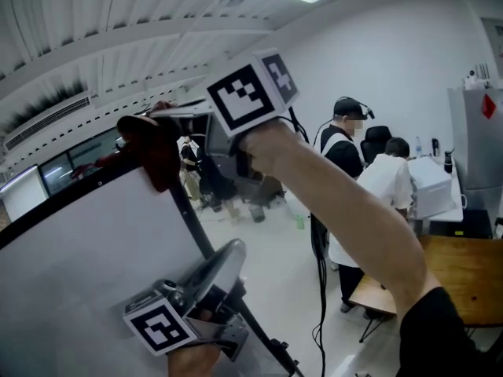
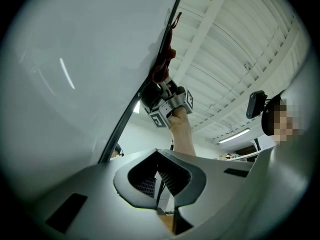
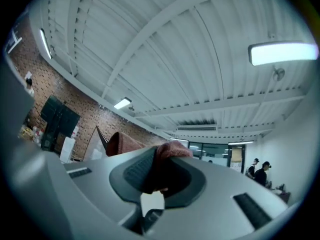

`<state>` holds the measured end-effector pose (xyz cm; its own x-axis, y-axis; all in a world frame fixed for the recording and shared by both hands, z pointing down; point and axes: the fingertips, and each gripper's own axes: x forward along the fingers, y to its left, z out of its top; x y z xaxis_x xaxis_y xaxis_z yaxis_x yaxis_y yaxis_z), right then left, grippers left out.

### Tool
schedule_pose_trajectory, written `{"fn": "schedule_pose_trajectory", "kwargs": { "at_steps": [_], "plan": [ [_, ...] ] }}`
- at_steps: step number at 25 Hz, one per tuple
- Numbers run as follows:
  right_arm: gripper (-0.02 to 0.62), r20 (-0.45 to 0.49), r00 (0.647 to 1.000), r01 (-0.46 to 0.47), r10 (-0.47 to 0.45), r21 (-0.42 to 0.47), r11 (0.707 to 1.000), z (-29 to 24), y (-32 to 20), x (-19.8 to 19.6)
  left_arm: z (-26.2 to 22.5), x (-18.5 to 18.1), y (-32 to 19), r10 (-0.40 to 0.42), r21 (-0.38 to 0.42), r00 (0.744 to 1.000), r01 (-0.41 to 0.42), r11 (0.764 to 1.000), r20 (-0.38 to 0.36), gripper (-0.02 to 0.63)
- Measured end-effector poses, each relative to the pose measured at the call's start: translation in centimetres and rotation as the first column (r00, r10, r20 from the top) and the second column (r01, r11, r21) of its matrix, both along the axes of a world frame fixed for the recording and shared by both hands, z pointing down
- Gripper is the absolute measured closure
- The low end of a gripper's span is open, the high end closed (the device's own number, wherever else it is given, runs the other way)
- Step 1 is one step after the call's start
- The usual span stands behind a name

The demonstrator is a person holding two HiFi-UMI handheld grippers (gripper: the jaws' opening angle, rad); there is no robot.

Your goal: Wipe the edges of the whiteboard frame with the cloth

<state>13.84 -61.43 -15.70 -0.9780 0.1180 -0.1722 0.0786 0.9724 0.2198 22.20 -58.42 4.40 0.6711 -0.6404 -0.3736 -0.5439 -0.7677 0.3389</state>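
Observation:
The whiteboard (image 1: 86,273) fills the lower left of the head view, its black frame (image 1: 192,220) running down the right side. A dark red cloth (image 1: 153,149) drapes over the frame's top right corner. My right gripper (image 1: 174,136) is raised there and shut on the cloth. In the right gripper view the cloth (image 3: 167,154) bunches between the jaws of the right gripper (image 3: 162,163). My left gripper (image 1: 232,251) sits lower beside the frame's right edge, jaws together and holding nothing. The left gripper view looks up the frame (image 2: 125,119) to the cloth (image 2: 164,64) and right gripper (image 2: 161,95); the left gripper (image 2: 158,156) is at the bottom.
Two people (image 1: 346,144) stand at the back right by a white appliance (image 1: 436,187). A wooden table (image 1: 464,273) is at the right, with a dark cable (image 1: 319,289) hanging beside it. A tall grey cabinet (image 1: 475,148) stands at the far right.

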Motion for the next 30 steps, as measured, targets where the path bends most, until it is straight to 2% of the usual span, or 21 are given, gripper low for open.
{"fn": "schedule_pose_trajectory", "kwargs": {
  "at_steps": [5, 11, 18, 30],
  "plan": [
    [0.548, 0.109, 0.987, 0.135, -0.118, -0.157, 0.978, 1.3, -1.9, 1.7, 1.2, 0.7, -0.7, -0.057, -0.015, 0.998, 0.057, 0.998, 0.027, 0.619],
    [0.549, 0.189, 0.972, 0.184, -0.141, -0.233, 0.955, 3.1, -3.0, 2.5, 2.7, 0.9, -0.5, -0.055, -0.047, 0.998, 0.055, 0.997, 0.011, 0.62],
    [0.549, 0.168, 0.981, 0.13, -0.094, -0.219, 0.967, 6.5, -3.2, 1.9, 4.3, 0.6, -0.7, -0.032, -0.085, 0.999, 0.035, 0.996, 0.032, 0.62],
    [0.551, 0.121, 0.992, 0.058, -0.039, -0.159, 0.986, 11.6, -2.9, 1.9, 8.6, 0.5, -0.8, -0.013, -0.14, 1.0, 0.015, 0.99, 0.017, 0.62]
  ]
}}
